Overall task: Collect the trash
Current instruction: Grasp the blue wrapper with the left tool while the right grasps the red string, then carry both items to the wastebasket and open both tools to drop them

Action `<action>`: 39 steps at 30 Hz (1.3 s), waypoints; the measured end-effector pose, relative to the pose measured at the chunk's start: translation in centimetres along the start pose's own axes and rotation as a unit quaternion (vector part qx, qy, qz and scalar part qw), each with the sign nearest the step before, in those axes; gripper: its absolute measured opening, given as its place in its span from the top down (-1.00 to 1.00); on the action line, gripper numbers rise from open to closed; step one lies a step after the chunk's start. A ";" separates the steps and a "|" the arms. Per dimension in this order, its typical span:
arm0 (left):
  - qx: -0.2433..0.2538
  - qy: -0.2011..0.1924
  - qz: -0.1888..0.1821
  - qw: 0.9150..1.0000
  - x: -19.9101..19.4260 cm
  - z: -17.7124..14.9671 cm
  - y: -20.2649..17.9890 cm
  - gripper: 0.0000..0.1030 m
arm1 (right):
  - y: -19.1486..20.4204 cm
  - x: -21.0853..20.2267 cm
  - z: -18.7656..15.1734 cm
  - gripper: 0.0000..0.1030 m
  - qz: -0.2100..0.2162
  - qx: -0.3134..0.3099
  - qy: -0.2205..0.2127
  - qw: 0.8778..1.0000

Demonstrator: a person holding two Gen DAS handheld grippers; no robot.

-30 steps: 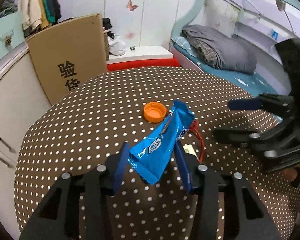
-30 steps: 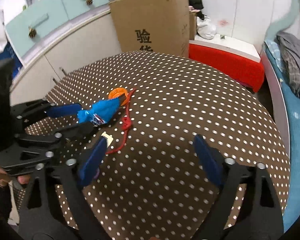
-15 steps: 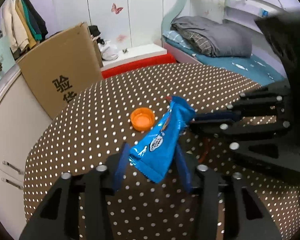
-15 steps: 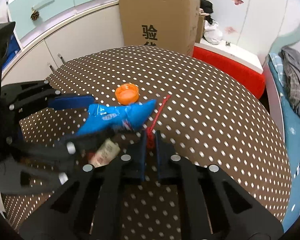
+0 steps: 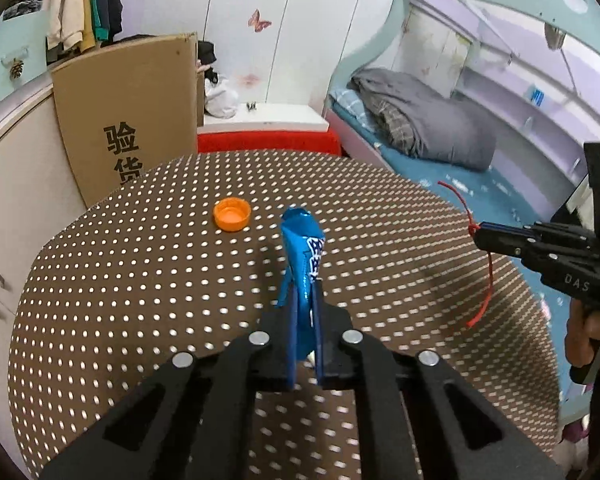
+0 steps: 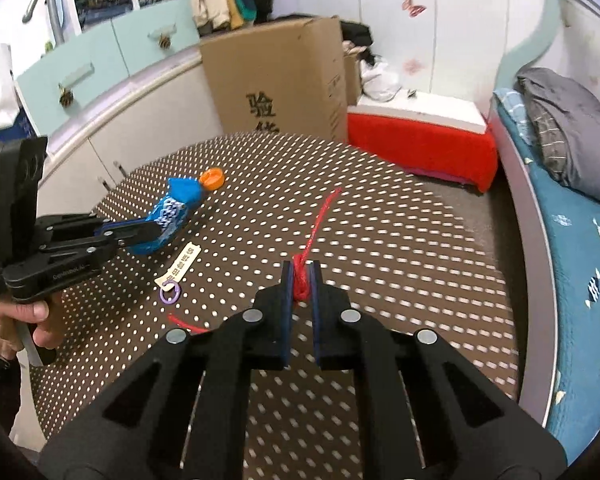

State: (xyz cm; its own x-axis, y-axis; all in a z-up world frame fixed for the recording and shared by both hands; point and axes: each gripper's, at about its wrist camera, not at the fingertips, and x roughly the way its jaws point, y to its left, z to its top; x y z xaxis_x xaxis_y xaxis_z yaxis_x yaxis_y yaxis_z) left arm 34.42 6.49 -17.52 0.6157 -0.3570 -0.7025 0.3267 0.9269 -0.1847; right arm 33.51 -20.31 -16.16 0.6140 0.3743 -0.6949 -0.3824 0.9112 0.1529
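Observation:
My left gripper (image 5: 305, 300) is shut on a blue snack wrapper (image 5: 303, 248) and holds it upright above the round dotted table (image 5: 140, 280). It also shows in the right wrist view (image 6: 140, 234) with the wrapper (image 6: 172, 212). My right gripper (image 6: 301, 276) is shut on the knot of a red string (image 6: 316, 224), lifted off the table; its ends hang loose. In the left wrist view the string (image 5: 486, 280) dangles from the right gripper (image 5: 478, 234). An orange bottle cap (image 5: 232, 220) lies open side up on the table.
A paper tag with a purple ring (image 6: 178, 270) lies on the table near its left side. A cardboard box (image 6: 284, 76) stands behind the table, a red bench (image 6: 420, 148) beyond it, cabinets on the left, a bed (image 6: 572, 200) on the right.
The left gripper closed on the blue wrapper and raised it upright. The right gripper, shut on the red string, lifted it off the table and moved away to the right.

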 end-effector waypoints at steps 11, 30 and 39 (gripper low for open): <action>0.017 -0.044 -0.041 0.998 -3.9 1.7 -6.9 0.89 | -5.4 -7.5 -0.8 0.84 -0.012 0.049 -0.068 0.996; 0.100 -0.050 -0.126 0.986 -1.9 5.8 -22.5 0.89 | -20.8 -17.4 -7.2 0.84 -0.077 0.208 -0.138 0.965; 0.131 -0.012 -0.162 0.978 3.1 6.2 -29.8 0.89 | -27.6 -12.7 -12.5 0.84 -0.090 0.295 -0.066 0.949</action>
State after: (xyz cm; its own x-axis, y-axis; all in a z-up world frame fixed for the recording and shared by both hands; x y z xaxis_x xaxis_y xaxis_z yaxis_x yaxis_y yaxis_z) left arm 31.06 -22.94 -9.99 0.4654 -0.6325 -0.6192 0.6781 0.7044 -0.2099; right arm 27.62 -52.34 -20.39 0.7286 0.1866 -0.6590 0.1658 0.8855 0.4341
